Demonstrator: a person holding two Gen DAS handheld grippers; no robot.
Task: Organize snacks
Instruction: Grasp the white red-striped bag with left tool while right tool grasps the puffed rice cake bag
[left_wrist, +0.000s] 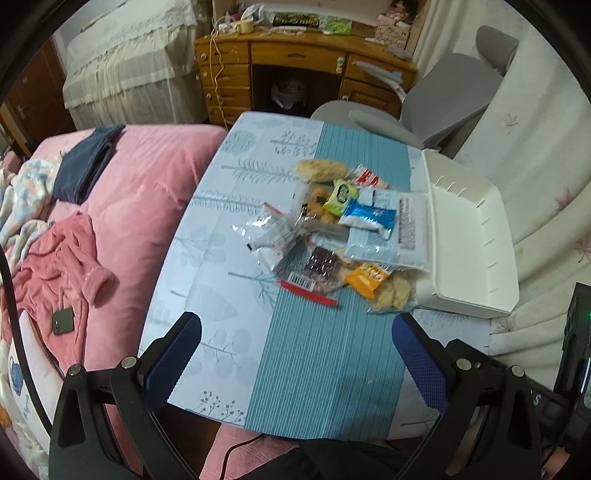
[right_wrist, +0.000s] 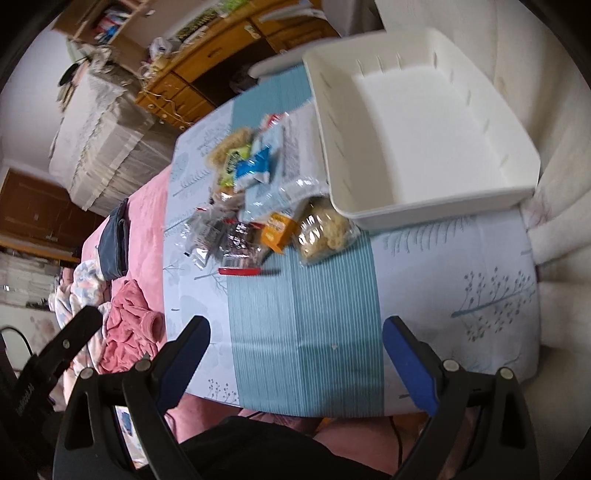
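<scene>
Orange packet (left_wrist: 367, 277) — writing blurred, unreadable

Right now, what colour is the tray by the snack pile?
White; the tray shows best in the right wrist view.

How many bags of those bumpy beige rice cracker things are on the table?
2. One rice cracker bag lies at the far end of the snack pile. The other lies at the near end, beside the white tray. More could be hidden under other packets.
</scene>
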